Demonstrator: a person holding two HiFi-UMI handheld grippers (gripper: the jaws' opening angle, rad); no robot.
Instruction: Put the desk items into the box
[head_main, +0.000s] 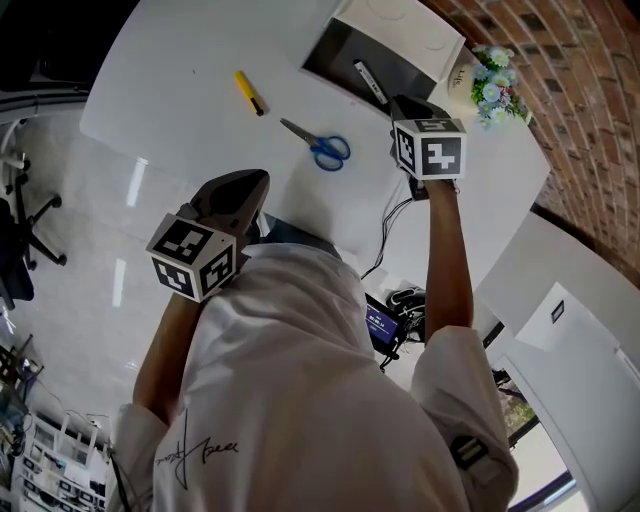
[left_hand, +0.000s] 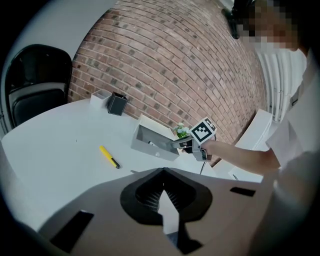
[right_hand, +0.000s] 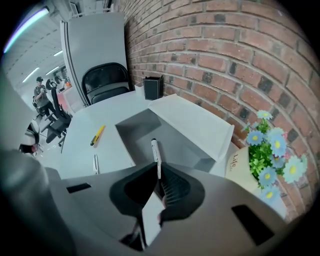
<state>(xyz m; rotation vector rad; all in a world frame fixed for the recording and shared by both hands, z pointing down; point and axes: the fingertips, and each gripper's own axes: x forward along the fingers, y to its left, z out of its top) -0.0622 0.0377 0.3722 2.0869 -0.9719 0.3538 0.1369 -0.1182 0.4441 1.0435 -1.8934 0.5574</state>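
Observation:
An open box (head_main: 335, 55) with a grey inside and a white lid stands at the far side of the white table. A black-and-white marker pen (head_main: 369, 82) lies inside it. My right gripper (head_main: 400, 105) hangs over the box's near right end; in the right gripper view (right_hand: 157, 172) its jaws stand together, and the pen (right_hand: 155, 152) lies just past the tips, apart from them. A yellow utility knife (head_main: 250, 92) and blue-handled scissors (head_main: 320, 146) lie on the table left of the box. My left gripper (head_main: 255, 185) hovers near the table's front edge, shut and empty.
A pot of blue and white flowers (head_main: 485, 85) stands right of the box against the brick wall. A black pen holder (left_hand: 117, 104) and a white cup (left_hand: 100, 97) sit at the table's far end, by a black chair (left_hand: 35, 95). A cable (head_main: 395, 215) hangs off the near edge.

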